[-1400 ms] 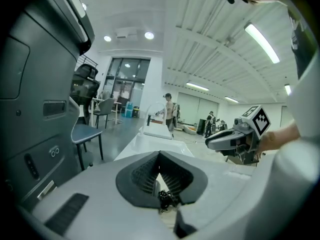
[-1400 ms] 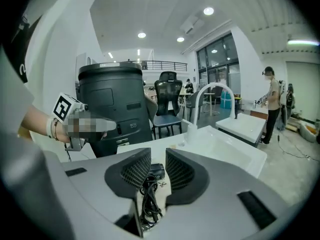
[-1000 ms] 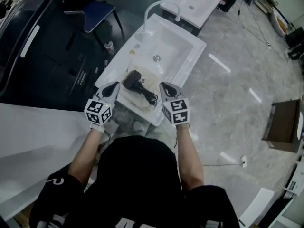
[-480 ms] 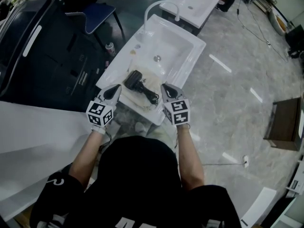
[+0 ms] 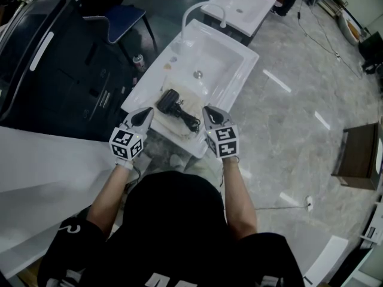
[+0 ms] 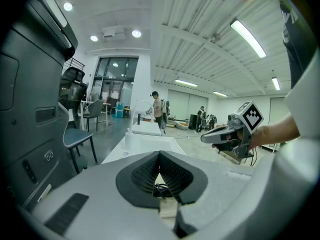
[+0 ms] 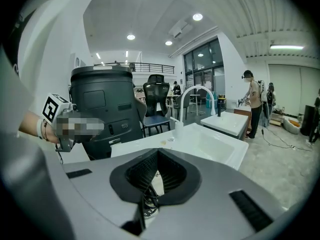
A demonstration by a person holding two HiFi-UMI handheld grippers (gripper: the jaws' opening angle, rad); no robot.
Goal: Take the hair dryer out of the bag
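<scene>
The black hair dryer (image 5: 169,101) lies on a pale flat bag (image 5: 169,124) at the near end of the white sink (image 5: 236,70), its coiled cord (image 5: 190,122) trailing toward me. My left gripper (image 5: 142,115) hovers just left of the bag, shut and holding nothing. On the other side of the bag, beside the cord, my right gripper (image 5: 210,110) is also shut and empty. In the left gripper view the shut left gripper (image 6: 159,154) frames a bit of cord (image 6: 161,188), with the right gripper (image 6: 206,138) beyond. The right gripper view shows the right gripper (image 7: 157,150) shut above cord (image 7: 148,200).
A large dark machine (image 5: 54,70) stands left of the sink, with a blue chair (image 5: 119,14) and a small bottle (image 5: 139,59) behind it. A curved faucet (image 5: 200,8) and a second sink (image 5: 239,5) lie beyond. A white tabletop (image 5: 36,172) is at my left, a brown cabinet (image 5: 359,157) at right.
</scene>
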